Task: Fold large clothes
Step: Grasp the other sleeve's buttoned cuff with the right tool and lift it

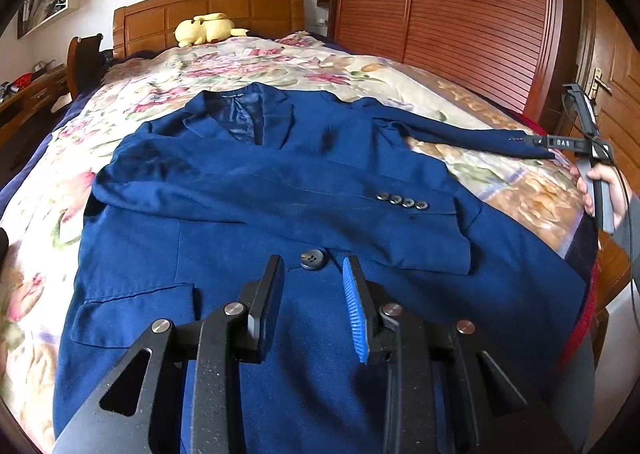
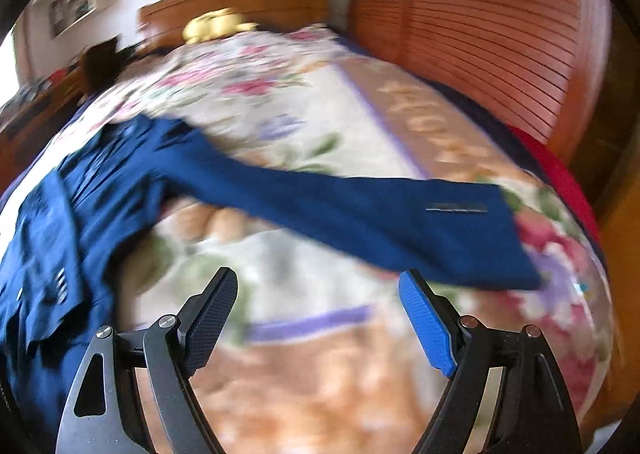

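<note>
A dark blue blazer (image 1: 248, 189) lies face up on the floral bedspread (image 1: 280, 61), collar toward the headboard. One sleeve (image 1: 360, 193) is folded across the chest, its cuff buttons showing. The other sleeve (image 1: 460, 133) stretches out flat to the right; the right wrist view shows it blurred (image 2: 400, 221). My left gripper (image 1: 313, 266) hovers over the blazer's front by a large button (image 1: 313, 258), jaws apart with nothing between them. My right gripper (image 2: 317, 276) is open and empty over the bedspread just short of the cuff (image 2: 500, 238); a hand (image 1: 596, 181) holds it at the bed's right side.
A yellow plush toy (image 1: 204, 27) rests by the wooden headboard (image 1: 208, 9). A slatted wooden wardrobe (image 1: 440, 1) and a door (image 1: 612, 93) stand close along the bed's right side. A wooden dresser (image 1: 28, 93) is on the left. Red fabric (image 2: 560, 169) edges the bed's right corner.
</note>
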Demonstrator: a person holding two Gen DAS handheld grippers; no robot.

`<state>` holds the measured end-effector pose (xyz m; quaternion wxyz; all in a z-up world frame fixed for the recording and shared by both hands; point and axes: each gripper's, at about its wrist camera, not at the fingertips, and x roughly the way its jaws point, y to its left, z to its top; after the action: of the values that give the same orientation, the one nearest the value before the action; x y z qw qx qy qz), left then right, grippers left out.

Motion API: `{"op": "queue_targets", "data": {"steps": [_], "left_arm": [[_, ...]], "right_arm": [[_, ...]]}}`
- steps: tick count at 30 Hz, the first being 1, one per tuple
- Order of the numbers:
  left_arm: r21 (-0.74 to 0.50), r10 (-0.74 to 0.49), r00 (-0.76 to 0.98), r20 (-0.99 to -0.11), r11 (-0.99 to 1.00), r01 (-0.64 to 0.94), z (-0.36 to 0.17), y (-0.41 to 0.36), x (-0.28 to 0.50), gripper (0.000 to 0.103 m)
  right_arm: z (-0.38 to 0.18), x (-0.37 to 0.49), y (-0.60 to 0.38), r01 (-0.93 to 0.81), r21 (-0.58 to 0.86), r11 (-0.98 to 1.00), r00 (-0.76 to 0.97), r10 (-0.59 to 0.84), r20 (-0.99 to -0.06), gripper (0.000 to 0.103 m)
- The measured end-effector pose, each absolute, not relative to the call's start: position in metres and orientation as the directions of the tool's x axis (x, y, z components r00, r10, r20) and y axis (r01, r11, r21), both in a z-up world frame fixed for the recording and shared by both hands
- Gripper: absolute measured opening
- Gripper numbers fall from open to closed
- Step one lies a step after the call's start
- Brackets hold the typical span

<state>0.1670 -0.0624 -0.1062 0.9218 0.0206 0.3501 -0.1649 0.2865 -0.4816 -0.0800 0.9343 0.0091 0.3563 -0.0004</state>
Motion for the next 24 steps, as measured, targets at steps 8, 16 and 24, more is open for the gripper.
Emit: {"op": "queue_targets", "data": {"steps": [8, 16, 24], "left_arm": [[-0.076, -0.271, 0.701, -0.66, 0.952, 0.297, -0.108, -0.058, 0.172, 0.031], [-0.073, -0.26, 0.691, -0.675, 0.955, 0.289, -0.115, -0.054, 0.175, 0.031], [-0.08, -0.253, 0.683, -0.685, 0.958, 0.274, -0.12, -0.048, 0.174, 0.031]], "right_arm": [[-0.082, 0.309, -0.568, 0.186, 0.02, 0.982, 0.718, -0.122, -0.685, 0.084], [-0.099, 0.331, -0.593, 0.275, 0.036, 0.961, 0.645, -0.157, -0.748, 0.084], [-0.112, 0.343, -0.576, 0.261, -0.102, 0.96, 0.59, -0.243, -0.77, 0.069]]}}
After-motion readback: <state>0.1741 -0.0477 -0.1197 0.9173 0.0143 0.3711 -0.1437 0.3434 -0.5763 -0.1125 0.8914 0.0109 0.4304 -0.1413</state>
